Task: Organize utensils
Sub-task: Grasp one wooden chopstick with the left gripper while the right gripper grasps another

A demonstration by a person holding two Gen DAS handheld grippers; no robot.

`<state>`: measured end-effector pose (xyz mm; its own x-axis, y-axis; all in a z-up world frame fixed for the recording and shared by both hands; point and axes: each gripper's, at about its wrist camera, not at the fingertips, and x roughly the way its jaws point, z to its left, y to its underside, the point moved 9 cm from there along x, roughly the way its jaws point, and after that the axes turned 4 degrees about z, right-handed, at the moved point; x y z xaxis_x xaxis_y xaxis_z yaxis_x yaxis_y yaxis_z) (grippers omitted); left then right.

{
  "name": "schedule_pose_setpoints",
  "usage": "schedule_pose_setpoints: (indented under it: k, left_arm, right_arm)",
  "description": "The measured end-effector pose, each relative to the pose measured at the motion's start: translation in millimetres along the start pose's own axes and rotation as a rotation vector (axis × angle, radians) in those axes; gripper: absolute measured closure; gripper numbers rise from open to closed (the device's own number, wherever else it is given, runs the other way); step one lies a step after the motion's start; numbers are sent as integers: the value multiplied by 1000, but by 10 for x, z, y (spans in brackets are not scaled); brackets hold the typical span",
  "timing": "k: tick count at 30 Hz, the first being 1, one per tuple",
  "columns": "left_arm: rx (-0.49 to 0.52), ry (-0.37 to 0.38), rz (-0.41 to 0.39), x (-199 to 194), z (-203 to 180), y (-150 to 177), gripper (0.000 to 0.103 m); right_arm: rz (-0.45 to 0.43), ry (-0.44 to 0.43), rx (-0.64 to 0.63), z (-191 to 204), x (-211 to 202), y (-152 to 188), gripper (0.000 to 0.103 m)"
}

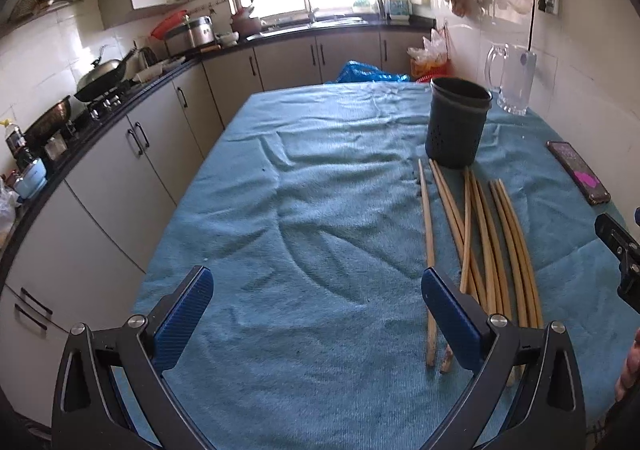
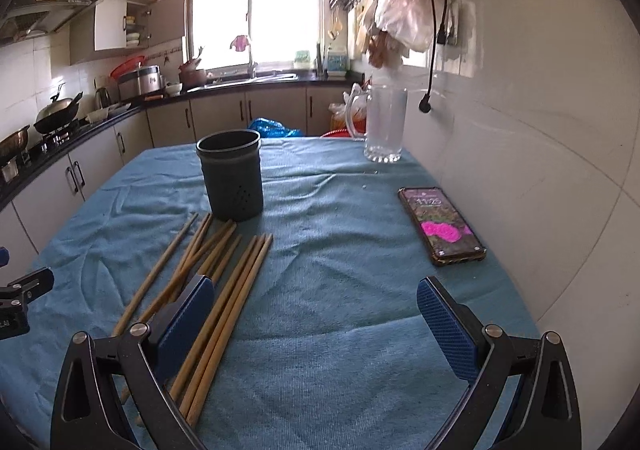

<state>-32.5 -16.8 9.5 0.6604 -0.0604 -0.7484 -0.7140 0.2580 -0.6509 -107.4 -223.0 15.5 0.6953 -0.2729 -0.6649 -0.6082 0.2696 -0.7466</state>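
Observation:
Several wooden chopsticks (image 1: 480, 234) lie loose on the blue cloth, fanned out in front of a dark perforated utensil holder (image 1: 458, 121). The holder stands upright and looks empty. In the right wrist view the chopsticks (image 2: 224, 282) lie at the lower left and the holder (image 2: 232, 173) stands behind them. My left gripper (image 1: 316, 314) is open and empty, left of the chopsticks, its right finger just over their near ends. My right gripper (image 2: 316, 314) is open and empty, its left finger above the chopsticks.
A phone (image 2: 440, 226) with a lit screen lies on the cloth at the right. A clear glass mug (image 2: 382, 125) stands at the far right by the tiled wall. A kitchen counter with pans (image 1: 100, 77) runs along the left.

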Motion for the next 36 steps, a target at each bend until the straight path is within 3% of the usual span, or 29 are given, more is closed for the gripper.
schedule_pose_setpoints:
  k: [6,8,15,17,21,24,26,27,31,36]
  left_arm:
    - [41,62,63,325,-167,-105,5]
    - [64,94,95,448,-280,-133,17]
    - [126,165,188,890,-689,-242,43]
    - [121,177,229,1009,-737,-252,56]
    - [130,204,254,1115,-854,-324,62]
    - [154,190,257,1158,-921,-322,76]
    - [158,202,262,1143,-960,-338,93]
    - [149,201,268,1137,-957,-343,96]
    - [79,246,303,1154,-889,-356,96]
    - [64,271,308,1176,-811,-356,96]
  right_arm:
    - [109,-65,9,29,334,42,5]
    - [148,-91,3,69,453,63,14]
    - [294,-207,8,266,817,189,46]
    - [321,-226,6,312,886,224,56]
    - [347,-248,12,371,954,251,59]
    - [363,-251,7,424,1017,260,65]
    - [369,-230,-6,444,1058,244,71]
    - [372,-220,-12,452,1073,234,72]
    - [385,-248,19,493,1107,172,72]
    - [388,-279,19,567,1102,156,72]
